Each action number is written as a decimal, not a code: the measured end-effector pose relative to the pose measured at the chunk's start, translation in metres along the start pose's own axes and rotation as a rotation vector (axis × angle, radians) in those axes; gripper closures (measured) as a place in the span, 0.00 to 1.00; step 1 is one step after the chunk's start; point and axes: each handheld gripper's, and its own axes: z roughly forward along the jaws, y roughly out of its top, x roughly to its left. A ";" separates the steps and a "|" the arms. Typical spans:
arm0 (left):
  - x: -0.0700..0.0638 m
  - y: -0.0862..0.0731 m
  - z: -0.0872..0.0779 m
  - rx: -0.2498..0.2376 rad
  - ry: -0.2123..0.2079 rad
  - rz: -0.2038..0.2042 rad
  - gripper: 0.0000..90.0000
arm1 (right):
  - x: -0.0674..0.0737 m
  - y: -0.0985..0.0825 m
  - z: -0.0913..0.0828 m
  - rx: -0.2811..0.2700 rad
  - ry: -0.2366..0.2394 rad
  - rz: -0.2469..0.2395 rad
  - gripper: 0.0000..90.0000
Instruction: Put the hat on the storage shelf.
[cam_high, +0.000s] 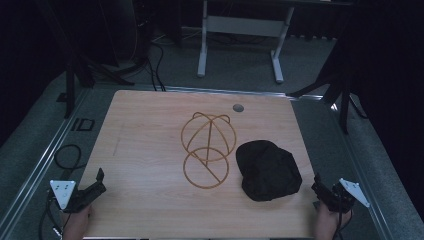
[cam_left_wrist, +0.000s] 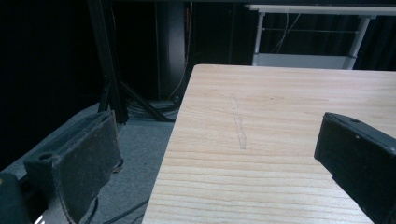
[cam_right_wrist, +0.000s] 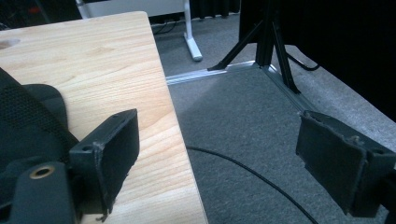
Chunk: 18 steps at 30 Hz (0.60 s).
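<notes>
At table edge, both tongs spread, empty; black cap (cam_high: 268, 170) dim, folds unreadable.

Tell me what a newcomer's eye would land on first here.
Probably the wire stand of golden hoops at the middle of the wooden table, with the black cap lying just to its right. Next, the left gripper and right gripper at the table's near corners, each with jaws wide apart and holding nothing.

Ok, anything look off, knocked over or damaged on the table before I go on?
Nothing spilled or broken. The copper wire hat stand sits upright mid-table, the black mesh cap beside it. Only a faint scuff marks the wooden table.
</notes>
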 end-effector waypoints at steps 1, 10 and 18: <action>0.000 0.000 0.000 0.001 0.000 -0.001 0.01 | 0.000 0.000 0.000 0.000 0.003 0.000 0.15; 0.001 0.000 0.001 0.004 -0.012 -0.005 0.01 | 0.004 0.005 -0.002 0.021 0.030 -0.048 0.15; 0.001 0.000 0.000 0.005 -0.014 -0.001 0.01 | 0.016 0.053 -0.036 0.003 0.202 -0.093 0.15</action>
